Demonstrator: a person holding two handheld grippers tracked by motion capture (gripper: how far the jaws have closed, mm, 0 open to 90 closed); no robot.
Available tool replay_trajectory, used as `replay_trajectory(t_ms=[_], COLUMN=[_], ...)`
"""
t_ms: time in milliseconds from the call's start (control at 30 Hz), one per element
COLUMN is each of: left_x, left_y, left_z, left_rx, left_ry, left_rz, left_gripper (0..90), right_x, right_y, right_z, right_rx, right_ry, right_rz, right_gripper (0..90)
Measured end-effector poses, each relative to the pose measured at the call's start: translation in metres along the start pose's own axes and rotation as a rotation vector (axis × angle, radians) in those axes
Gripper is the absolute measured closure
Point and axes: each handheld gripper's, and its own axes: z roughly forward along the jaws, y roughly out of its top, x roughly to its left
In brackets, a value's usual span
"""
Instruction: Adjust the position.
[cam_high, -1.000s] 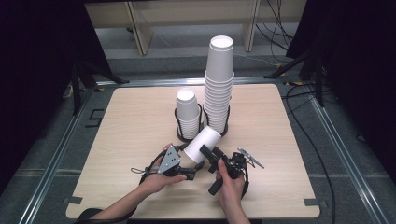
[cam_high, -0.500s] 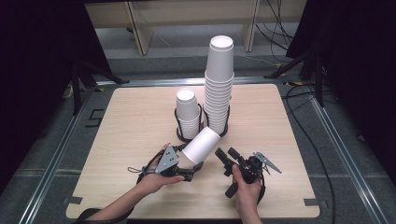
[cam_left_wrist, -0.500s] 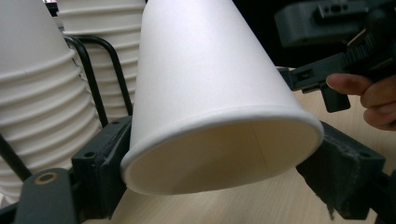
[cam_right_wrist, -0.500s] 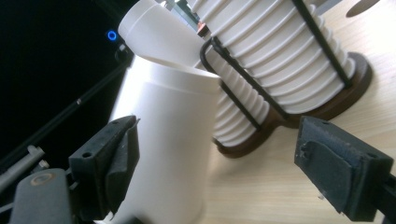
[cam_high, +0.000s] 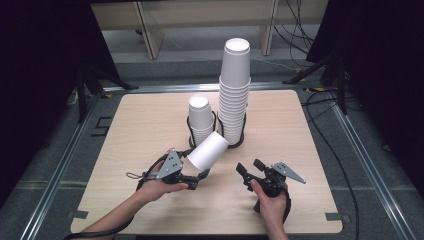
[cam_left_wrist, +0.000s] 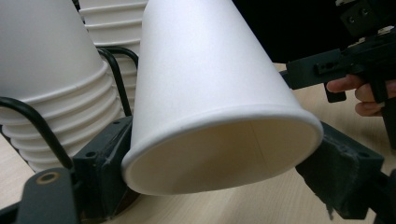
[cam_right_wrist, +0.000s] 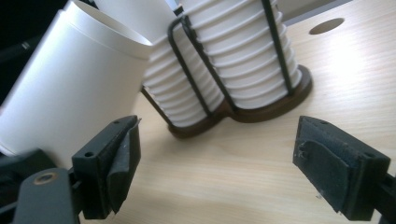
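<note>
The wooden table (cam_high: 150, 125) sits in a dark room. Low in the middle of the high view, the left gripper (cam_high: 200, 176) pinches a paper cup (cam_high: 207, 150) by its rim. The right gripper (cam_high: 248, 166) is wide open and holds nothing. The cup is thin. Squeezing hard could crush it, and it could bump the short stack (cam_high: 201, 117) just behind.

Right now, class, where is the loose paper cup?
High view: the cup lies tilted in the left gripper, front-centre, just before the short stack.
</note>
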Motion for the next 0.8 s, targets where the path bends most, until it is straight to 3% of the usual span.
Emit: replay_trajectory(t_ms=[33, 67, 100, 133, 167, 200, 300, 333, 367, 400, 533, 633, 667, 700, 733, 767, 800], left_x=[0.0, 0.001, 0.002, 0.003, 0.003, 0.004, 0.006, 0.008, 0.01, 0.011, 0.016, 0.018, 0.019, 0.02, 0.021, 0.021, 0.022], left_y=[0.001, 0.001, 0.0, 0.001, 0.001, 0.001, 0.001, 0.002, 0.002, 0.002, 0.001, 0.0, 0.0, 0.0, 0.0, 0.0, 0.001], left_z=[-0.002, -0.003, -0.003, -0.007, -0.007, -0.01, -0.011, -0.013, -0.014, -0.015, -0.016, -0.018, -0.018, -0.017, -0.015, -0.015, -0.015], left_rx=[0.01, 0.018, 0.007, 0.032, 0.032, 0.044, 0.039, 0.067, 0.069, 0.078, 0.07, 0.091, 0.097, 0.102, 0.101, 0.101, 0.124], left_ry=[0.003, 0.002, -0.003, -0.005, -0.005, -0.018, -0.037, -0.034, -0.038, -0.041, -0.045, -0.041, -0.042, -0.046, -0.073, -0.073, -0.076], left_rz=[0.004, 0.002, -0.004, -0.007, -0.007, -0.021, -0.034, -0.019, -0.003, 0.007, 0.0, 0.007, 0.013, 0.016, 0.009, 0.009, 0.021], left_gripper=[16.5, 16.5, 16.5, 16.5, 16.5, 16.5, 16.5, 16.5, 16.4, 16.4, 16.4, 16.4, 16.4, 16.4, 16.4, 16.4, 16.4], right_x=[-0.001, -0.001, -0.001, 0.001, 0.001, 0.001, 0.0, -0.001, -0.001, -0.004, -0.011, -0.013, -0.012, -0.012, -0.015, -0.015, -0.016], right_y=[0.002, 0.004, 0.004, 0.007, 0.007, 0.009, 0.01, 0.011, 0.011, 0.011, 0.01, 0.01, 0.009, 0.009, 0.01, 0.01, 0.009], right_z=[-0.002, -0.003, -0.003, -0.005, -0.005, -0.006, -0.006, -0.006, -0.006, -0.006, -0.006, -0.006, -0.007, -0.007, -0.008, -0.008, -0.007], right_rx=[0.005, 0.019, 0.019, 0.016, 0.016, 0.022, 0.04, 0.052, 0.062, 0.071, 0.087, 0.101, 0.111, 0.111, 0.125, 0.125, 0.091], right_ry=[0.008, -0.018, -0.018, -0.01, -0.01, -0.018, -0.014, -0.028, 0.003, -0.009, 0.014, -0.002, -0.009, -0.009, -0.012, -0.012, -0.008], right_rz=[-0.014, -0.062, -0.062, -0.093, -0.093, -0.153, -0.192, -0.216, -0.207, -0.236, -0.251, -0.28, -0.25, -0.25, -0.286, -0.286, -0.291], right_gripper=[16.2, 16.7, 16.7, 18.1, 18.1, 18.8, 18.5, 18.9, 19.9, 19.4, 19.3, 18.3, 17.9, 17.9, 17.9, 17.9, 17.6])
